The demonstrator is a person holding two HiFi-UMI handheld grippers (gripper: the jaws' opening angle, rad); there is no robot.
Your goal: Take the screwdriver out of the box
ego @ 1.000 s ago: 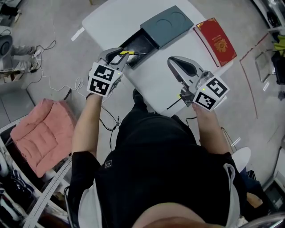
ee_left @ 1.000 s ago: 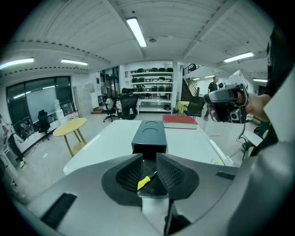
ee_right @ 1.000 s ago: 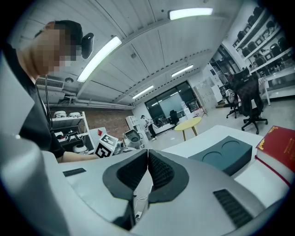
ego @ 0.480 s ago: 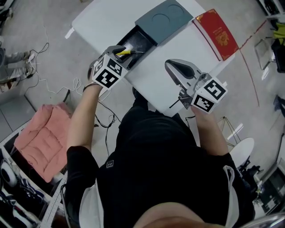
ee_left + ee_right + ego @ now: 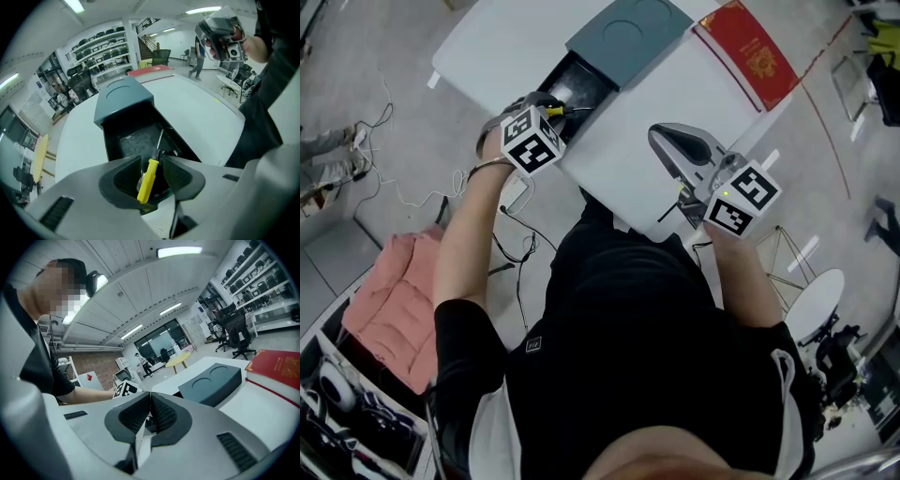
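1. Stage: the task was at its start, as I judged it. The box (image 5: 124,101) stood on the desk (image 5: 201,108) with its tray slid open. The screwdriver (image 5: 148,180) had not yet come out.
2. Left claw (image 5: 151,158): it pointed steeply down over the near end of the tray, jaws wide. The yellow handle stood between the pads. I saw a gap on the left side. The right pad was at most brushing the handle, so I read no grip.
3. Right claw (image 5: 150,397): it was held near level above the desk's near edge, well apart from the box. Its jaws were together with nothing between them.
4. Place of the screwdriver: inside the dark tray, at the end nearest my left claw. I could not tell whether the handle rested on the floor of the tray or leaned on its near wall.
5. Long axis: it ran roughly along the tray's length, slanted a little across it. The handle lay toward my claw, and the metal shaft pointed away, deeper into the tray and toward the grey lid.
6. Left to do, in my judgement: close the left jaws on the handle, lift it clear of the tray walls, and carry it out.
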